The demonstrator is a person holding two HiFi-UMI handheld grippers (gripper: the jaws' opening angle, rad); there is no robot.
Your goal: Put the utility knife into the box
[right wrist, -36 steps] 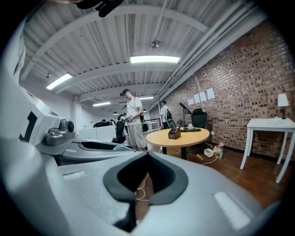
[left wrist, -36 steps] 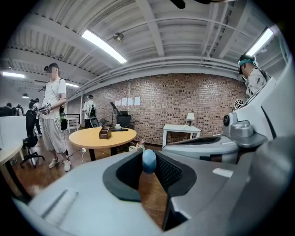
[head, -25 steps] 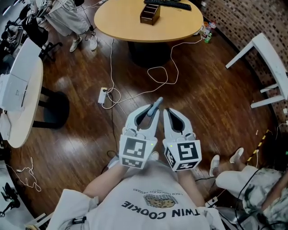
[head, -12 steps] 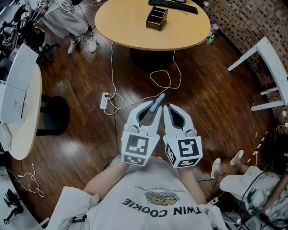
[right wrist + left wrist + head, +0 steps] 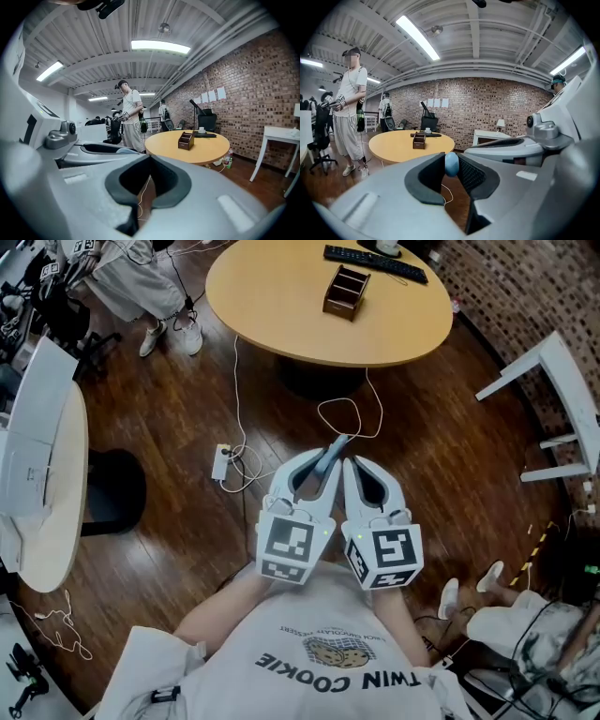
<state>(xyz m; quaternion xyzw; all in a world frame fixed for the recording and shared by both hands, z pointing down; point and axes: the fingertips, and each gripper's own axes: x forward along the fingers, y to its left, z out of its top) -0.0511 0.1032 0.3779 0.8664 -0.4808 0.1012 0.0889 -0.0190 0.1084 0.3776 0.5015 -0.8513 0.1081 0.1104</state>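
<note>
Left gripper (image 5: 451, 168): my jaws stand part-way closed, pads pressed on the utility knife (image 5: 334, 450), whose rounded blue-grey end pokes out past the tips. Right gripper (image 5: 149, 159): jaws drawn together, tips meeting, nothing between them. I hold both side by side, close to my body, over the dark wooden floor (image 5: 169, 437) and well apart from the round table (image 5: 272, 320). The box (image 5: 346, 292), a brown open-topped organiser with dividers, sits on the table toward its far edge, just this side of a black keyboard (image 5: 375, 263) lying along that edge. A white cable (image 5: 342, 418) loops across the floor between the table's foot and my grippers.
</note>
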